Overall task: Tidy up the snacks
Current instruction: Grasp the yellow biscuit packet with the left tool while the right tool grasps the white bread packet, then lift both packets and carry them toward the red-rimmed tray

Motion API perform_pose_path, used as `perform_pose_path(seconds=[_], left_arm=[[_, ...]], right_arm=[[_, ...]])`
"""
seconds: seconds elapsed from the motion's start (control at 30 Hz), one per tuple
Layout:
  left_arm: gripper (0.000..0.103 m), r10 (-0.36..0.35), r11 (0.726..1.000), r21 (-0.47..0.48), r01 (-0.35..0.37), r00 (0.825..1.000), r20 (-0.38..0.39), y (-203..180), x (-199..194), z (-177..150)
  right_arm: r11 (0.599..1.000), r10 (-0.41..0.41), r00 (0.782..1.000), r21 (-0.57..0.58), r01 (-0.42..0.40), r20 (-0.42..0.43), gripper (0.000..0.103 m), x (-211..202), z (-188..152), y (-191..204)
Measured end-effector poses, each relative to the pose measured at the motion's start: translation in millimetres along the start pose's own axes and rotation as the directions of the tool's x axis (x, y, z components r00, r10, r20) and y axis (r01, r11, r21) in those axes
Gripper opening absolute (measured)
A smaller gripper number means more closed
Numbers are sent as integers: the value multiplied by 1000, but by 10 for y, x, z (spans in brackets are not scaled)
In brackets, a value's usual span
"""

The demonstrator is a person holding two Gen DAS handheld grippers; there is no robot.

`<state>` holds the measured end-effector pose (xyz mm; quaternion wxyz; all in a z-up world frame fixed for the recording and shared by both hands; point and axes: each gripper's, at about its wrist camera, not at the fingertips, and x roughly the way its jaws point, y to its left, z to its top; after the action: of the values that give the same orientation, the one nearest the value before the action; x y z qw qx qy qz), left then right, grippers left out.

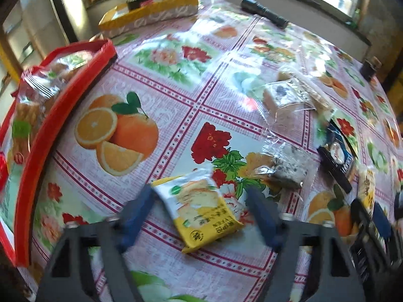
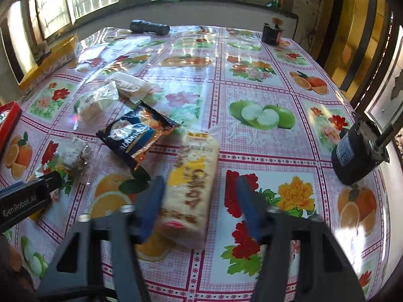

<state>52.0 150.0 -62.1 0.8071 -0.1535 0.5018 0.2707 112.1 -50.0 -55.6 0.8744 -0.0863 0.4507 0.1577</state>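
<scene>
My left gripper is open, its blue fingers on either side of a yellow and white snack packet lying on the table. My right gripper is open around a long white and yellow cracker pack on the table. A dark blue and orange packet lies just beyond it, also in the left wrist view. Clear-wrapped cakes lie further out. A red tray at left holds several wrapped snacks.
The table carries a fruit and flower patterned cloth. A yellow box and a black flashlight lie at the far edge. A dark jar stands far right. A black motor-like object sits at the right edge.
</scene>
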Motion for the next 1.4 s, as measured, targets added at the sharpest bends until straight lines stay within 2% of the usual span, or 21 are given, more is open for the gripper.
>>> perform_pose_path(seconds=[0.03,0.17,0.37,0.53,0.6,0.83,1.13,1.4], left_arm=[[39,-6,1000,17,6,1000,14,5,-30,-18],[38,-10,998,62,9,1000,23,40,-61,-43],[38,-15,993,113,11,999,33,254,-255,-216],[38,24,988,150,-43,991,131,400,-608,-352],[38,39,989,138,-63,985,167,489,-762,-378],[38,65,990,102,-93,968,243,759,-1061,-441],[38,71,995,52,-88,961,268,1057,-1230,-494],[38,67,996,36,-80,955,290,1149,-1323,-501]], right_arm=[[1000,5,1000,3,-5,1,35,-13,-3,-11],[998,54,998,35,-55,11,34,-86,-49,-70],[982,160,984,93,-167,74,34,-483,-175,-180],[946,286,948,114,-303,140,35,-899,-252,-155],[925,342,926,114,-362,161,35,-1041,-266,-93],[900,416,885,46,-434,209,35,-1391,-291,208],[864,501,847,-40,-502,180,35,-1560,-386,613],[853,522,837,-80,-516,166,35,-1644,-426,792]])
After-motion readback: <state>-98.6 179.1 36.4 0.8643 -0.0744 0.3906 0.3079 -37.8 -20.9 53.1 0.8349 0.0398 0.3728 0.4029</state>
